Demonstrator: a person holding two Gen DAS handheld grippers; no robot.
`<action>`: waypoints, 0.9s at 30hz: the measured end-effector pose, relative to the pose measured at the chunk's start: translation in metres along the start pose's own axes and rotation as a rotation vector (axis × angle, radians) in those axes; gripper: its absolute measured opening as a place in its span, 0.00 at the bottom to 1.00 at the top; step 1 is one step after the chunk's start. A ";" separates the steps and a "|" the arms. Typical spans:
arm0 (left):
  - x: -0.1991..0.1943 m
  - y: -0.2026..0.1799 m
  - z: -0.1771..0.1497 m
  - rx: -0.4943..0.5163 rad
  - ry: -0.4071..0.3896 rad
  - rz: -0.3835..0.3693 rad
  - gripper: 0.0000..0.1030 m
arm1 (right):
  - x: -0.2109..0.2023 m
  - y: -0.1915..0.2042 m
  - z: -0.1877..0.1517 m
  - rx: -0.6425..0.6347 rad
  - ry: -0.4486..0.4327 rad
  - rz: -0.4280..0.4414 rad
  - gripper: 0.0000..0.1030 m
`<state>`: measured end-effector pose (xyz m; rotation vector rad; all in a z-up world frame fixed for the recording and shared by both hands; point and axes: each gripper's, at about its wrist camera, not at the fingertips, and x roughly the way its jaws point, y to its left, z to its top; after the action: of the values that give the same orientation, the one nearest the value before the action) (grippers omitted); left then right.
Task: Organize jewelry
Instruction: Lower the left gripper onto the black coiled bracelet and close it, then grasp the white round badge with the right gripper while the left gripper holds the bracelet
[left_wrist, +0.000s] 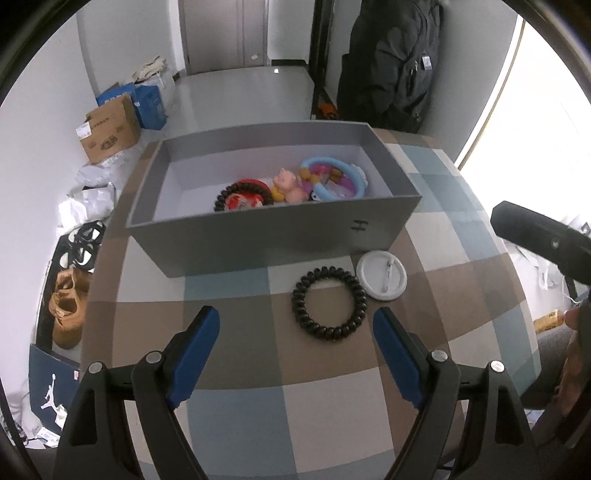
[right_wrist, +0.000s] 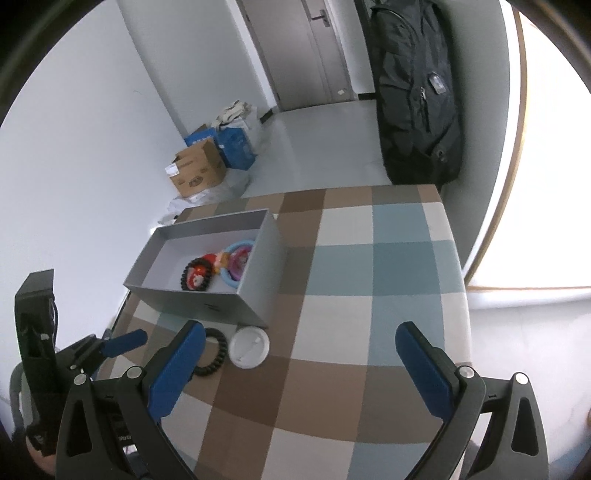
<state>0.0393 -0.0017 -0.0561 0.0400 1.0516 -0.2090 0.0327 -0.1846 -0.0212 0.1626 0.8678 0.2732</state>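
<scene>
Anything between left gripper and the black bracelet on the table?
Nothing: only bare checked tablecloth between left gripper and black bracelet, per left wrist view.

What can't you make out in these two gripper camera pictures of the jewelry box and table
- Gray box contents: near wall hides their lower parts, left wrist view.
- Black bracelet: right gripper's finger covers part, right wrist view.
- Small mark on the box front: too small to read.
- White badge face: not visible.

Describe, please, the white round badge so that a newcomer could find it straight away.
Start at the grey box on the checked tablecloth. Just outside its near wall lie two round things side by side: a black beaded bracelet and the white badge. The badge is the solid flat disc with a pin across it; the bracelet is an open ring.
</scene>
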 end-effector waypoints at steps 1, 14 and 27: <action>0.002 -0.002 0.000 0.006 0.007 -0.004 0.80 | 0.000 -0.001 0.000 0.004 0.004 -0.001 1.00; 0.023 -0.022 0.000 0.113 0.045 0.069 0.80 | 0.006 -0.014 -0.012 0.010 0.054 -0.017 1.00; 0.021 -0.026 0.003 0.128 0.056 -0.046 0.41 | 0.010 -0.016 -0.013 0.017 0.076 -0.012 1.00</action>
<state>0.0467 -0.0311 -0.0707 0.1379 1.0945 -0.3183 0.0315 -0.1963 -0.0407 0.1632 0.9465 0.2625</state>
